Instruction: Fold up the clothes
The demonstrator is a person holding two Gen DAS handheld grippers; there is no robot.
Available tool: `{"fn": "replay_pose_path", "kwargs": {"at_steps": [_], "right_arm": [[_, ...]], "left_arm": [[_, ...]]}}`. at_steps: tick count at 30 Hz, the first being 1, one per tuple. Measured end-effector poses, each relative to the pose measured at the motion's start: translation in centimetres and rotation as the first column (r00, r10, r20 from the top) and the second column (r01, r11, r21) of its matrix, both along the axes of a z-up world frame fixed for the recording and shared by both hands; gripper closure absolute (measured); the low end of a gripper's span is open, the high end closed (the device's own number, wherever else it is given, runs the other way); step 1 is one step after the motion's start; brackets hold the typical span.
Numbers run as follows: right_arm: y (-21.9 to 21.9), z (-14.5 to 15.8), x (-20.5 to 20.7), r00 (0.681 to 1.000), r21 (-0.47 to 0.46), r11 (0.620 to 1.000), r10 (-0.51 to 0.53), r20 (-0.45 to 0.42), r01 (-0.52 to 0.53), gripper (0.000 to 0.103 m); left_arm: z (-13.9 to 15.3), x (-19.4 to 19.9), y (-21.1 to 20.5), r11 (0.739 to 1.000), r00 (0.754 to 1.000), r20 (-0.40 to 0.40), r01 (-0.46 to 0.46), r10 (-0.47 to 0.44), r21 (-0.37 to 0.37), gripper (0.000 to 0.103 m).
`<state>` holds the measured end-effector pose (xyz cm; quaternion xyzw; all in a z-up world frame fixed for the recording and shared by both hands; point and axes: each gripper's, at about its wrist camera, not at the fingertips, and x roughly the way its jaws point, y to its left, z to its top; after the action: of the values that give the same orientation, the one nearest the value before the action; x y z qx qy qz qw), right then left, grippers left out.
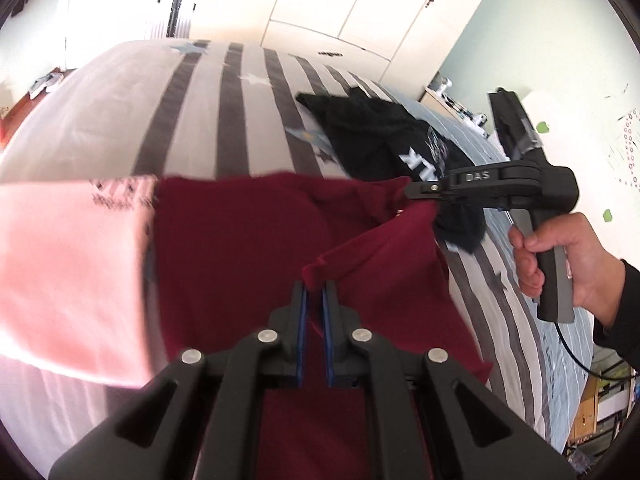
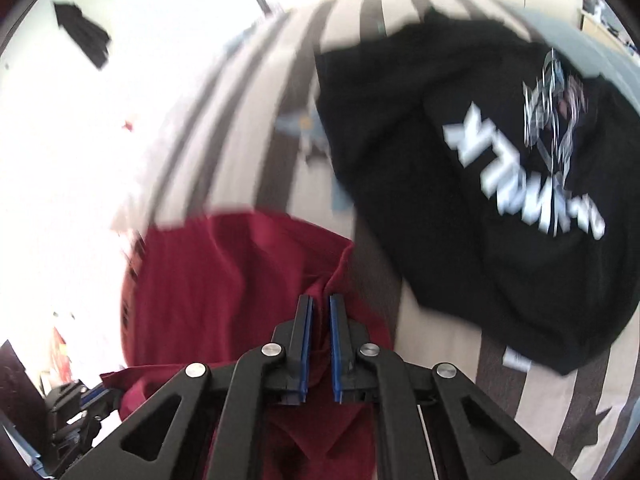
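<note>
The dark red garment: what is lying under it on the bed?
Under the dark red garment shows a pink garment at its left and the striped bedcover around it. Anything beneath its middle is covered.

A matt, soft dark-red cloth garment (image 1: 240, 248) lies on striped cotton bedding (image 1: 132, 104). Black printed fabric (image 2: 460, 168) sits at two o'clock. Matt black plastic gripper (image 1: 314, 292) arms carry shiny metal rivets.

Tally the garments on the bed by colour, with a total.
Dark red: 1, the dark red garment, pinched by the left gripper and the right gripper
Black: 1, the black printed garment
Pink: 1, the pink garment
Total: 3
</note>
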<state>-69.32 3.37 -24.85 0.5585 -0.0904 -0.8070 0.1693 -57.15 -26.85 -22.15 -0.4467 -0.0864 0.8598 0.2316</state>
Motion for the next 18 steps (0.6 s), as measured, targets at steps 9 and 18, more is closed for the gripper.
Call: {"fn": "replay_pose_path", "kwargs": {"at_steps": [9, 18], "right_arm": [[-2.1, 1.5, -4.5, 0.998, -0.035, 0.999, -0.042, -0.042, 0.04, 0.097], [0.9, -0.1, -6.6, 0.985, -0.069, 0.983, -0.171, -0.011, 0.17, 0.089]], "left_arm": [[1.5, -8.7, -2.6, 0.989, 0.998, 0.001, -0.063, 0.064, -0.13, 0.098], [-2.4, -12.5, -3.1, 0.968, 0.99, 0.072, -0.1, 0.12, -0.23, 0.098]]}}
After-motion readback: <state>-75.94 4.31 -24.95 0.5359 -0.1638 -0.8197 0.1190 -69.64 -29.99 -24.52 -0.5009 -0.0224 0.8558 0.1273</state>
